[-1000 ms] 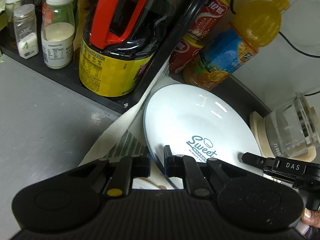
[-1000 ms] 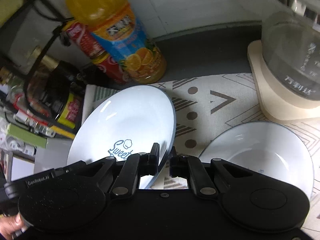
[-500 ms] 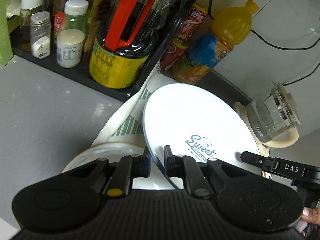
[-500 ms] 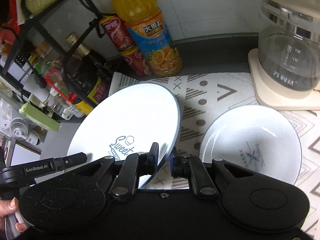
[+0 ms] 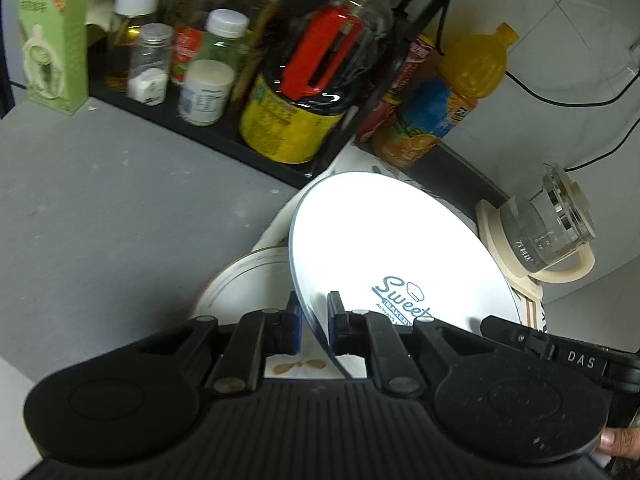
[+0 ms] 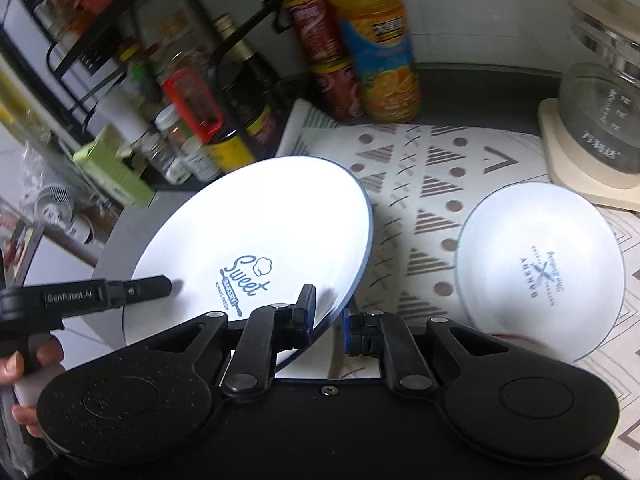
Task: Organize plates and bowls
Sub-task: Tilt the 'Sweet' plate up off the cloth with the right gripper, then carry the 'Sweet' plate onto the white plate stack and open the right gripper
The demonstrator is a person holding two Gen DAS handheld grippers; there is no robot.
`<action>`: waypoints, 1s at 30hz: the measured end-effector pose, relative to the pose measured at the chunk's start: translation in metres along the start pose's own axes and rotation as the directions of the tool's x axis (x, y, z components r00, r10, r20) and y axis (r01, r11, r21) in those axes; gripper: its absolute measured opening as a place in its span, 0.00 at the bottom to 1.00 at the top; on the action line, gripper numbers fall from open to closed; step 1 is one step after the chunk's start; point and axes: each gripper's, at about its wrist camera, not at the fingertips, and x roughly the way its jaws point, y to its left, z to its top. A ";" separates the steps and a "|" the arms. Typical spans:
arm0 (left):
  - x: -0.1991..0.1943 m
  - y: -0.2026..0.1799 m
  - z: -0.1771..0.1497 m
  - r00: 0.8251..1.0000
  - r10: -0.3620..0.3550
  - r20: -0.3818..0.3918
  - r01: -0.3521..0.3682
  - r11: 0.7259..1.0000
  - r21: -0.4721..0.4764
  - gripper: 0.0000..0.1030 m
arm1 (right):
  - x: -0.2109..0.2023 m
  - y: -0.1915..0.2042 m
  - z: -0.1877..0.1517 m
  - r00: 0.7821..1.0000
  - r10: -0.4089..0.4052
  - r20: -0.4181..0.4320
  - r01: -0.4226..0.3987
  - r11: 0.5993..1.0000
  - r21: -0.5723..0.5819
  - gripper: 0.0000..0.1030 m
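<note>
While the left wrist view looks down its own fingers, the left tool (image 5: 314, 322) is clamped on the near rim of a white plate (image 5: 384, 248) printed "Sweet Bakery", which is tilted and lifted clear of the tabletop (image 5: 100, 200). Below and left of it lies a second plate with a gold line (image 5: 244, 280), partly hidden by the lifted plate and by the fingers. Behind stand a black rack (image 5: 208, 128) carrying a yellow-labelled bottle with a red handle (image 5: 308, 92) and small jars, then an orange juice bottle (image 5: 448, 96) and red cans (image 5: 404, 76) by the wall, and a glass kettle (image 5: 548, 224) on a cream base at right. The right tool's tip (image 5: 516, 330) pokes in at lower right, held by a fingertip-visible hand (image 5: 618, 438). From the right wrist view, the right tool (image 6: 328, 316) grips the opposite edge of the same white plate (image 6: 260, 232), one pad above and one beneath the rim. The left tool (image 6: 152, 286) reaches in from the left at the plate's far rim, a hand (image 6: 20, 364) around its handle. Right of the plate, well apart, a white bowl (image 6: 540, 268) marked "Bakery" rests on a patterned mat (image 6: 416, 184), with the kettle (image 6: 600, 120) beyond it.
</note>
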 end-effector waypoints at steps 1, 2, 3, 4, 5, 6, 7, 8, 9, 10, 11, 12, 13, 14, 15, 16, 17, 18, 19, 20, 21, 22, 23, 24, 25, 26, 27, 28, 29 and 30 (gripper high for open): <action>-0.002 0.003 -0.002 1.000 0.007 -0.002 -0.007 1.000 -0.002 0.10 | 0.001 0.004 -0.003 1.000 0.001 -0.002 -0.001 1.000 -0.008 0.13; -0.004 0.006 -0.004 1.000 0.013 -0.005 -0.013 1.000 -0.004 0.10 | 0.002 0.007 -0.005 1.000 0.003 -0.005 -0.003 1.000 -0.013 0.13; -0.005 0.010 -0.006 1.000 0.017 -0.008 -0.017 1.000 -0.004 0.10 | 0.004 0.011 -0.008 1.000 0.001 -0.007 -0.001 1.000 -0.020 0.13; -0.006 0.014 -0.008 1.000 0.018 -0.011 -0.018 1.000 -0.005 0.10 | 0.004 0.014 -0.011 1.000 -0.001 -0.009 0.001 1.000 -0.029 0.13; -0.007 0.018 -0.010 1.000 0.022 -0.013 -0.022 1.000 -0.004 0.10 | 0.005 0.017 -0.014 1.000 -0.003 -0.012 0.002 0.999 -0.036 0.13; -0.007 0.021 -0.012 1.000 0.027 -0.015 -0.027 1.000 -0.003 0.10 | 0.006 0.020 -0.016 1.000 -0.003 -0.018 0.002 0.999 -0.043 0.13; -0.008 0.025 -0.014 0.999 0.034 -0.018 -0.034 0.999 -0.003 0.10 | 0.007 0.023 -0.019 1.000 -0.002 -0.027 0.001 0.999 -0.050 0.13; -0.008 0.028 -0.016 0.999 0.043 -0.023 -0.043 0.999 -0.003 0.10 | 0.009 0.025 -0.023 0.999 -0.003 -0.036 0.001 0.998 -0.058 0.13; -0.008 0.030 -0.018 0.998 0.053 -0.028 -0.054 0.999 -0.006 0.10 | 0.011 0.029 -0.026 0.999 -0.006 -0.047 0.003 0.998 -0.067 0.14; -0.008 0.033 -0.021 0.998 0.062 -0.032 -0.062 0.998 -0.008 0.10 | 0.013 0.032 -0.030 0.998 -0.010 -0.055 0.006 0.997 -0.076 0.14; -0.007 0.036 -0.023 0.997 0.070 -0.036 -0.070 0.998 -0.007 0.10 | 0.014 0.036 -0.033 0.998 -0.015 -0.061 0.010 0.996 -0.084 0.14; -0.007 0.039 -0.025 0.996 0.076 -0.042 -0.076 0.997 -0.006 0.10 | 0.016 0.038 -0.036 0.998 -0.017 -0.068 0.011 0.996 -0.090 0.14; -0.006 0.042 -0.027 0.996 0.078 -0.050 -0.078 0.997 -0.005 0.10 | 0.016 0.040 -0.039 0.997 -0.020 -0.073 0.013 0.995 -0.097 0.14; -0.005 0.044 -0.028 0.995 0.076 -0.058 -0.077 0.997 -0.007 0.10 | 0.017 0.042 -0.040 0.997 -0.025 -0.078 0.017 0.994 -0.105 0.14; -0.004 0.046 -0.030 0.995 0.076 -0.065 -0.076 0.997 -0.007 0.10 | 0.018 0.043 -0.042 0.996 -0.031 -0.084 0.021 0.994 -0.108 0.14; -0.002 0.047 -0.031 0.994 0.078 -0.070 -0.079 0.997 -0.003 0.10 | 0.019 0.044 -0.044 0.995 -0.035 -0.090 0.025 0.994 -0.109 0.14; -0.002 0.048 -0.033 0.994 0.083 -0.075 -0.083 0.997 0.001 0.10 | 0.020 0.045 -0.045 0.995 -0.039 -0.096 0.028 0.993 -0.112 0.15; -0.001 0.048 -0.034 0.993 0.087 -0.079 -0.087 0.996 0.001 0.11 | 0.021 0.046 -0.047 0.994 -0.044 -0.103 0.032 0.993 -0.116 0.15; 0.001 0.049 -0.035 0.993 0.090 -0.083 -0.090 0.996 0.001 0.11 | 0.022 0.047 -0.048 0.993 -0.048 -0.107 0.035 0.992 -0.120 0.15; 0.002 0.050 -0.036 0.992 0.091 -0.087 -0.092 0.996 0.000 0.11 | 0.023 0.047 -0.049 0.993 -0.052 -0.110 0.038 0.992 -0.122 0.15; 0.002 0.051 -0.037 0.992 0.092 -0.090 -0.093 0.996 -0.002 0.11 | 0.024 0.048 -0.049 0.992 -0.055 -0.112 0.041 0.991 -0.126 0.15; 0.003 0.051 -0.038 0.991 0.093 -0.092 -0.094 0.996 -0.001 0.11 | 0.025 0.048 -0.050 0.992 -0.059 -0.114 0.045 0.991 -0.126 0.15; 0.004 0.051 -0.039 0.991 0.095 -0.094 -0.095 0.995 0.000 0.11 | 0.025 0.048 -0.050 0.991 -0.063 -0.115 0.049 0.991 -0.125 0.15; 0.006 0.051 -0.040 0.991 0.098 -0.096 -0.098 0.995 0.003 0.12 | 0.026 0.049 -0.050 0.991 -0.069 -0.116 0.054 0.990 -0.130 0.15; 0.007 0.051 -0.040 0.990 0.101 -0.099 -0.101 0.995 0.006 0.12 | 0.026 0.050 -0.051 0.990 -0.075 -0.116 0.060 0.989 -0.134 0.15; 0.009 0.053 -0.040 0.989 0.102 -0.104 -0.101 0.995 0.007 0.12 | 0.027 0.051 -0.051 0.990 -0.082 -0.119 0.065 0.988 -0.138 0.16; 0.010 0.054 -0.040 0.989 0.101 -0.107 -0.102 0.995 0.001 0.12 | 0.028 0.053 -0.052 0.988 -0.086 -0.125 0.067 0.987 -0.145 0.16; 0.012 0.055 -0.040 0.988 0.106 -0.110 -0.107 0.994 0.001 0.12 | 0.029 0.055 -0.053 0.988 -0.090 -0.129 0.069 0.986 -0.154 0.18; 0.013 0.054 -0.040 0.988 0.110 -0.109 -0.110 0.994 0.010 0.13 | 0.030 0.058 -0.054 0.986 -0.096 -0.134 0.074 0.984 -0.163 0.20; 0.014 0.053 -0.040 0.988 0.113 -0.106 -0.111 0.994 0.021 0.13 | 0.031 0.060 -0.055 0.985 -0.108 -0.134 0.084 0.981 -0.174 0.20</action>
